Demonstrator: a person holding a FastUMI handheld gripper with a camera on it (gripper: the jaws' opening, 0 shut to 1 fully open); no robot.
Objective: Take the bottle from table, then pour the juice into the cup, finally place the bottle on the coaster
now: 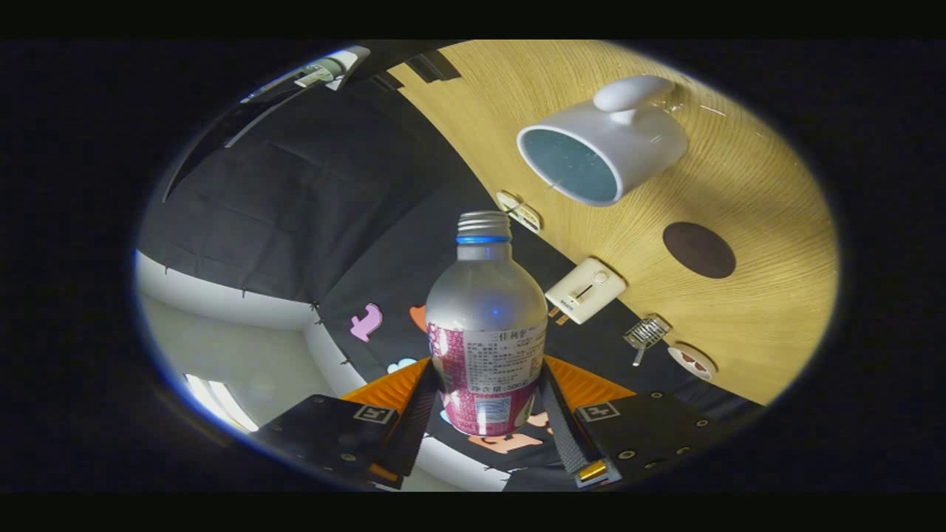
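Wooden table (746, 325), seen tilted, carries a white cup (602, 144) with blue interior and a dark round coaster (698, 250), well apart from the fingers. Frosted silver bottle (484, 325) (threaded neck, blue ring, pink label) is clamped between both fingers of the gripper (484, 414), lifted clear of the table.

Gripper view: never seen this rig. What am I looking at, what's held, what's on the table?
No robot arm here: a person carries handheld tongs, and the camera rides on them, looking forward along the two fingers. Both fingers press on the bottle, its cap on. The view is tilted, so the wooden table looks slanted. On it stand a white cup and a dark round coaster. Along its edge lie a white switch box and small odds and ends.
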